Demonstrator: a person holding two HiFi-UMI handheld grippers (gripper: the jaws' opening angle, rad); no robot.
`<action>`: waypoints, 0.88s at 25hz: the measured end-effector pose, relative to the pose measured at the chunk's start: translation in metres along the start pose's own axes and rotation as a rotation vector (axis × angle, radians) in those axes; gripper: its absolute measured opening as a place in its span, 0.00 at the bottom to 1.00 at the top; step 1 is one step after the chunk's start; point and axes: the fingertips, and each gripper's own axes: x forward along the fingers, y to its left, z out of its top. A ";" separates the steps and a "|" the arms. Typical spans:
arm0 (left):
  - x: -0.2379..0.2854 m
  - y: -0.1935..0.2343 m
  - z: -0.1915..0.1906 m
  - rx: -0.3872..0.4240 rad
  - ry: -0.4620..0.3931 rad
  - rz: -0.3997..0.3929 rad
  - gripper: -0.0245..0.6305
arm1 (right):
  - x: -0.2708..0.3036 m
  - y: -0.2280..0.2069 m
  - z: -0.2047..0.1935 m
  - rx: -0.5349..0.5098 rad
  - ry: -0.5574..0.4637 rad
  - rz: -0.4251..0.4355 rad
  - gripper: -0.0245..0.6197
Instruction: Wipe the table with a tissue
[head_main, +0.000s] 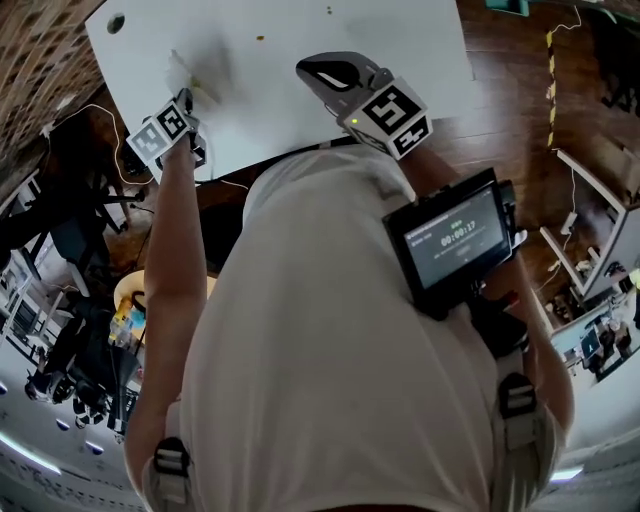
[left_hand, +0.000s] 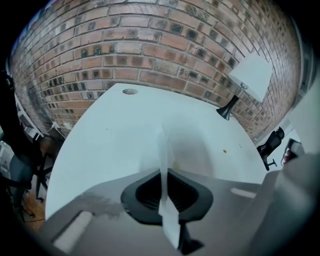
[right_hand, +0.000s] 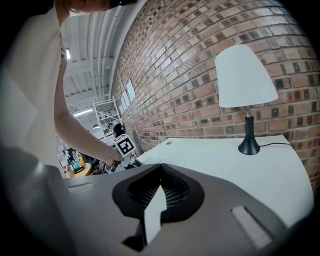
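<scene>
A white tissue (left_hand: 162, 145) is pinched in my left gripper (left_hand: 163, 172), which is shut on it and tilts down at the white table (left_hand: 105, 135). From the head view the left gripper (head_main: 186, 98) sits over the table's near left part, and the tissue (head_main: 190, 72) shows as a pale blur just beyond it. My right gripper (head_main: 302, 68) hovers over the table's (head_main: 400, 40) near edge at the middle, shut and holding nothing. Its own view shows the jaws (right_hand: 161, 167) closed above the table (right_hand: 240, 170). A small yellowish spot (left_hand: 224, 150) lies on the tabletop.
A black-stemmed lamp with a white shade (right_hand: 245, 80) stands at the table's far end by the brick wall (right_hand: 200, 60). A round cable hole (head_main: 116, 22) sits near the table's corner. Dark chairs and cables (head_main: 80, 220) crowd the floor to the left.
</scene>
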 end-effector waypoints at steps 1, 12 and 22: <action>0.002 -0.001 0.000 0.002 0.003 0.008 0.05 | -0.002 -0.001 0.001 0.000 -0.003 0.000 0.05; 0.018 -0.029 -0.001 0.021 0.018 -0.016 0.05 | -0.011 -0.008 -0.016 0.017 0.002 -0.024 0.05; 0.027 -0.058 0.000 0.080 0.027 -0.046 0.05 | -0.013 -0.010 -0.017 0.031 -0.010 -0.029 0.05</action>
